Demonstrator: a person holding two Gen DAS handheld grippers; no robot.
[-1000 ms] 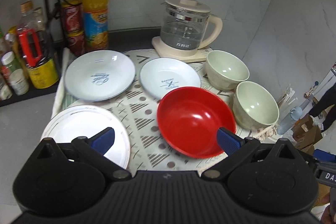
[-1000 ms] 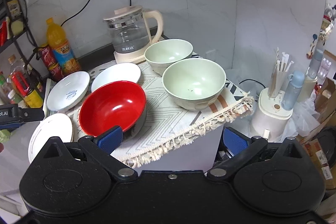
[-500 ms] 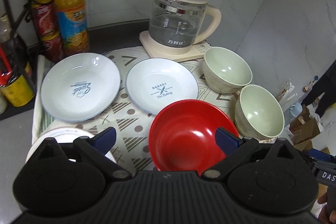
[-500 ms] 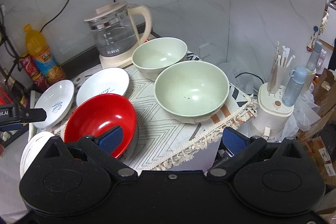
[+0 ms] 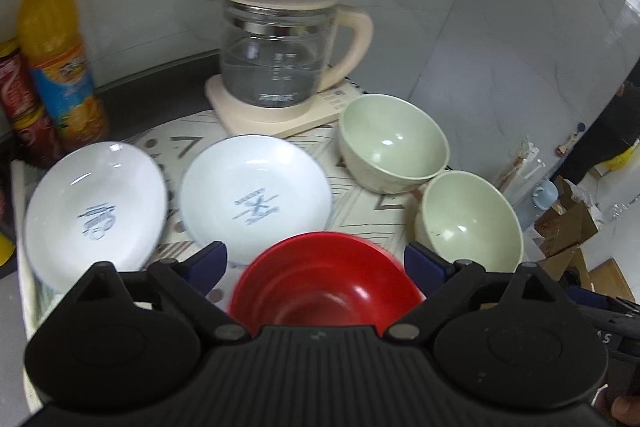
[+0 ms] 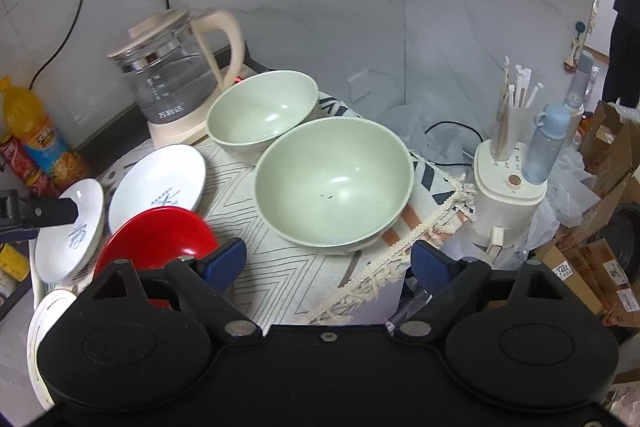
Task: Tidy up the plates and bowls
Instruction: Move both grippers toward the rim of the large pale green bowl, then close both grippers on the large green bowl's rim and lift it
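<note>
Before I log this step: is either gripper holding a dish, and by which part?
Nothing is held. Both the left gripper and right gripper are closing on empty air.

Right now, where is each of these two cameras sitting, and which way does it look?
Left wrist: sits on the left claw, looking down over the red bowl toward the kettle; its closing blue-tipped fingers show.
Right wrist: sits on the right claw, facing the nearer green bowl; its closing fingers show.
Shared: the bowls, kettle and white plates.

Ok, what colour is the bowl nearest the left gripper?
Red, the red bowl, glossy inside. It shows best in the left wrist view, just ahead of the fingers.
</note>
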